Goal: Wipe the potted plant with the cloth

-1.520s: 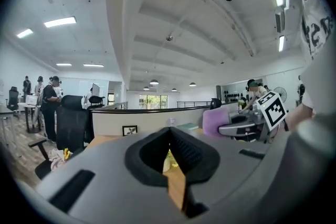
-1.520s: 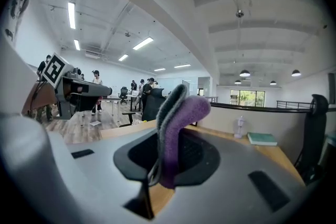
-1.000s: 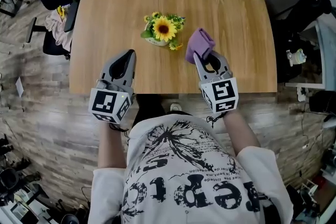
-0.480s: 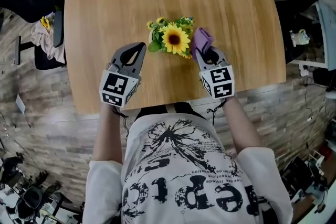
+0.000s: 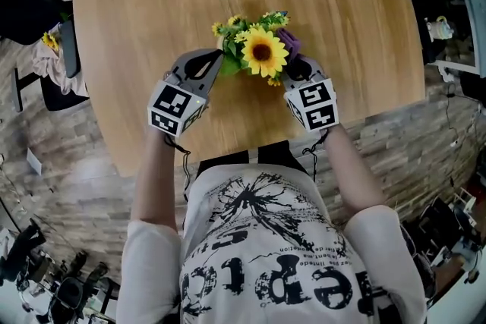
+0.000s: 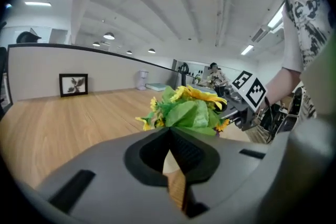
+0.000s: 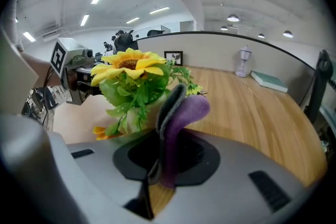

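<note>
Step in hand, as I read it: closing in, w/ the wipe itself not yet begun. My right gripper (image 7: pixel 167 136) is clamped on the purple cloth (image 7: pixel 181 112), a folded tongue of it sticking up past the tips. It sits at the right side of the potted plant (image 5: pixel 258 51), which stands on the wooden table (image 5: pixel 144 4) towards my edge, between both tools. In the right gripper view the cloth overlaps the leaves, but I can't tell whether it's touching or just beside them. My left gripper (image 6: pixel 169 132) has its jaws pressed together w/ nothing between them, tips just beside the green leaves on the plant's left. Next move, imo: ease the cloth onto the leaves or pot and stroke lightly. The plant looks light, so a hard push could slide or tip it, and the left tool prob. needs to brace the pot from the other side. Versus a sec ago: both tools were back near the table's front edge and the cloth was off to the plant's right, clearly apart. Half a sec ago they were closer in. Now they flank it, and the sunflower covers most of the cloth in the head view. Left jaws are closed in all three.
</note>
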The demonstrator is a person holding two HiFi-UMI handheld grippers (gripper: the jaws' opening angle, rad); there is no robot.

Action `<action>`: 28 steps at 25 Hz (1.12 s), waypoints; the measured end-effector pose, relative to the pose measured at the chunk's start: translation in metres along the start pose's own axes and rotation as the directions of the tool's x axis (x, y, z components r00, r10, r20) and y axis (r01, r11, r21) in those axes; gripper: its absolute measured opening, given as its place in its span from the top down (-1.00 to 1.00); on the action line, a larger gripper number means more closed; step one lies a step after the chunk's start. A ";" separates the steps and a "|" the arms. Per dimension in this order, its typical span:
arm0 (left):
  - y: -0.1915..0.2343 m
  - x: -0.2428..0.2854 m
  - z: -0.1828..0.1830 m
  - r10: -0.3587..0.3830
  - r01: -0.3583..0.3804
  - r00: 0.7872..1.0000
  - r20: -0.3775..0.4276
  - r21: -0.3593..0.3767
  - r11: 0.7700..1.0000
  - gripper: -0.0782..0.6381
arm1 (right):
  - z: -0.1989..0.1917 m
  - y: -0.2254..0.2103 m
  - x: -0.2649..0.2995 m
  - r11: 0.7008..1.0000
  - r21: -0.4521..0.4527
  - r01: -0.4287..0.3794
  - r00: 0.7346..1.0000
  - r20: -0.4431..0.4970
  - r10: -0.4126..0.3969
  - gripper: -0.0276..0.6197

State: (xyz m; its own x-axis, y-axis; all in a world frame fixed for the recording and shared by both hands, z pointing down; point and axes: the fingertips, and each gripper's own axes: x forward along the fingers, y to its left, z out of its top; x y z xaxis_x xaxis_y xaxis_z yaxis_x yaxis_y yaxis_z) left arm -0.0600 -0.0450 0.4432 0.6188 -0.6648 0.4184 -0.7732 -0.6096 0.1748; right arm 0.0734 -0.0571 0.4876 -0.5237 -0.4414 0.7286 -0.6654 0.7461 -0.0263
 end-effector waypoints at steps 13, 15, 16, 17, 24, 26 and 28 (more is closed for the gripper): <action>-0.002 0.011 -0.004 -0.046 0.046 0.999 0.000 0.023 0.999 0.77 | 0.010 -0.001 0.016 0.999 0.031 0.034 0.999 0.026 -0.035 0.69; -0.003 0.011 -0.003 -0.046 0.046 0.999 -0.003 0.039 0.998 0.77 | 0.008 0.003 0.015 0.998 0.049 0.037 0.999 0.035 -0.039 0.69; -0.003 0.011 -0.003 -0.045 0.045 0.999 -0.005 0.043 0.998 0.77 | 0.007 0.005 0.013 0.998 0.058 0.039 0.998 0.038 -0.041 0.69; -0.003 0.011 -0.003 -0.045 0.045 0.999 -0.007 0.045 0.998 0.77 | 0.005 0.007 0.012 0.997 0.067 0.040 0.998 0.038 -0.043 0.69; -0.001 0.010 -0.003 -0.055 0.054 0.999 0.001 0.020 0.998 0.77 | -0.007 0.028 0.001 0.994 0.105 0.035 0.999 0.020 -0.037 0.68; -0.002 0.010 -0.003 -0.059 0.059 0.998 0.004 0.044 0.997 0.77 | -0.011 0.035 0.000 0.992 0.118 0.034 0.999 0.012 -0.035 0.68; -0.004 0.010 -0.003 -0.062 0.061 0.998 0.013 0.079 0.995 0.77 | -0.014 0.042 -0.001 0.991 0.129 0.032 0.999 0.004 -0.032 0.68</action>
State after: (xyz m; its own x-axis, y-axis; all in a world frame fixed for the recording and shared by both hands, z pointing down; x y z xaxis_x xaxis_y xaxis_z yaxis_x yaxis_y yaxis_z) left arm -0.0515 -0.0481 0.4496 0.6675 -0.6310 0.3953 -0.7206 -0.6811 0.1295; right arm 0.0533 -0.0188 0.4952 -0.5040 -0.4672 0.7264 -0.7445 0.6614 -0.0911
